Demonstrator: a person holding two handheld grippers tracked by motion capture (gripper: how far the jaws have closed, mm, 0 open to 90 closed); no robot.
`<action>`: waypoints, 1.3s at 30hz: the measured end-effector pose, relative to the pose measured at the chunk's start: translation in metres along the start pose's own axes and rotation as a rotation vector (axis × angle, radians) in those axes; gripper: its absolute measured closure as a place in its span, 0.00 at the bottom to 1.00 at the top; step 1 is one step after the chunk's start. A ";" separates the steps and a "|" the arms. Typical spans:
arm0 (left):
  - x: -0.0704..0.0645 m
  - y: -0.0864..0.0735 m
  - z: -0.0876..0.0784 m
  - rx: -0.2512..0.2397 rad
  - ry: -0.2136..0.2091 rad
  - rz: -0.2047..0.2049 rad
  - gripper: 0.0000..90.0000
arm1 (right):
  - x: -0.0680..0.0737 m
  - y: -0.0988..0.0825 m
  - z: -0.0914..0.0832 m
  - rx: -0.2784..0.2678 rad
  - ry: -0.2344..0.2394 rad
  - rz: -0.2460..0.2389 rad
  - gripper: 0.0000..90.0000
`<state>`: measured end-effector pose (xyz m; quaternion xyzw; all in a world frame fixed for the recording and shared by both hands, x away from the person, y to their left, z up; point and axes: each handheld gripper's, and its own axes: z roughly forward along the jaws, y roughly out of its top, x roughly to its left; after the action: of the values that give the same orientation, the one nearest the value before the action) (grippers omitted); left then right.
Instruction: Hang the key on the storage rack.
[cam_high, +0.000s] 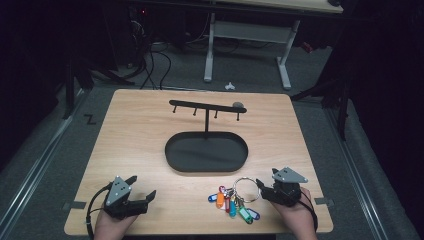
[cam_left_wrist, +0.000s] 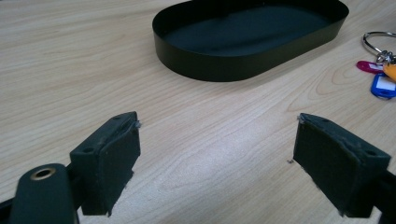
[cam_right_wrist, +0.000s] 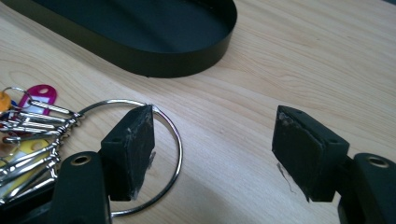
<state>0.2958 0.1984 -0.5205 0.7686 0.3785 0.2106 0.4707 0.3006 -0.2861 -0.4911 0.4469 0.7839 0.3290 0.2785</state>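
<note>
Key ring (cam_high: 246, 189) with coloured tags (cam_high: 234, 204) flat on the worktop (cam_high: 135, 135), right tongs (cam_high: 266, 191) spread wide, one jaw seemingly inside the ring, left tongs (cam_high: 141, 189) released, well apart, tray (cam_high: 206, 152) beyond.

Overhead forward-down view; two low close gripper views sharing the tray (cam_left_wrist: 243, 65).
</note>
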 end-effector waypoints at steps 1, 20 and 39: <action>0.001 -0.001 0.000 0.001 0.001 -0.004 0.17 | -0.001 0.001 0.001 0.008 0.017 -0.002 0.39; -0.004 -0.002 -0.003 0.004 0.013 0.007 0.18 | -0.001 0.030 0.017 0.230 0.135 -0.107 0.49; -0.002 0.000 0.004 0.042 -0.006 -0.009 0.17 | 0.004 0.069 0.043 0.544 0.217 -0.230 0.50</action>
<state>0.2972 0.1942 -0.5228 0.7774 0.3847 0.1982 0.4565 0.3659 -0.2448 -0.4662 0.3756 0.9138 0.1192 0.0987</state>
